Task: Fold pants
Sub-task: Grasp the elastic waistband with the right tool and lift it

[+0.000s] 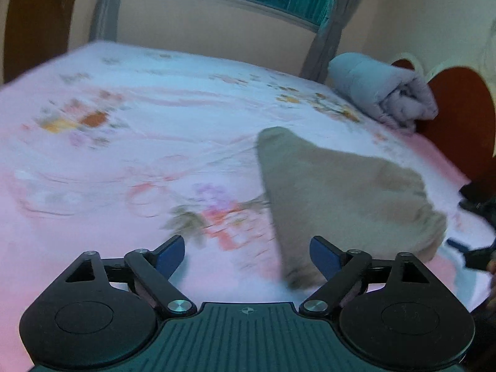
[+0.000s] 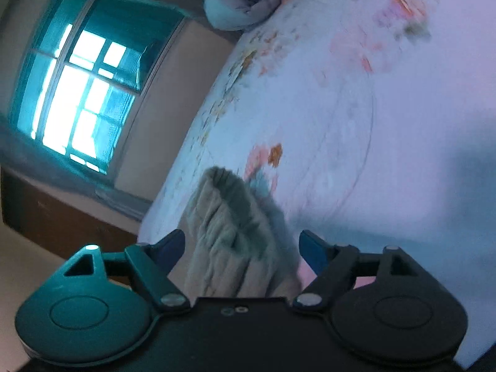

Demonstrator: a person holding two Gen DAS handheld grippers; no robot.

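Both grippers' jaws wide, gripping nothing | pants (image 1: 334, 192) bunched on bed (image 1: 124, 161)

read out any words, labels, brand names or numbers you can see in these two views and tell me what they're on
No readable text in either view.
Left gripper body: a small round emblem, no letters.
Bedsheet: flower print only, blurred.
Pants, rolled quilt: no label or tag visible.

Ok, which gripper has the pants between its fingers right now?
The right gripper: the beige pants bunch between its open fingers, not pinched. The left gripper stands open over the bedsheet, pants off to its side.
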